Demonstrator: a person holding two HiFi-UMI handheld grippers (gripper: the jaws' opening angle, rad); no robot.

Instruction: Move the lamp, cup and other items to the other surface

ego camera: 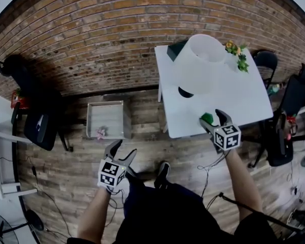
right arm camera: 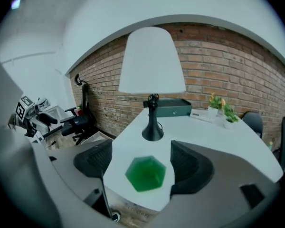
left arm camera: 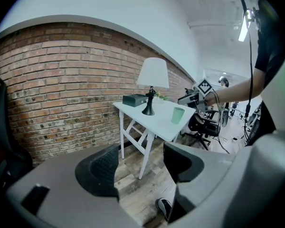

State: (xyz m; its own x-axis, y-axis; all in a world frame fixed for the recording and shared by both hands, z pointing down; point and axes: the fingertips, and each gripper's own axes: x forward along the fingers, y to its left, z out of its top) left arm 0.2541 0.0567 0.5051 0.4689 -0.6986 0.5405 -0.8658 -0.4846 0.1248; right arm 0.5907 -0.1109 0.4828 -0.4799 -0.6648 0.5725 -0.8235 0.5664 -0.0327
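Both stand open: left gripper (ego camera: 123,149) empty, right gripper (ego camera: 213,117) loose around the cup (right arm camera: 145,174) (near the table (ego camera: 234,95) corner); a skewed close could tip it off.

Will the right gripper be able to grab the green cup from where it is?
Probably yes. The right gripper is open with the green cup between its jaws near the table edge, and nothing blocks it.
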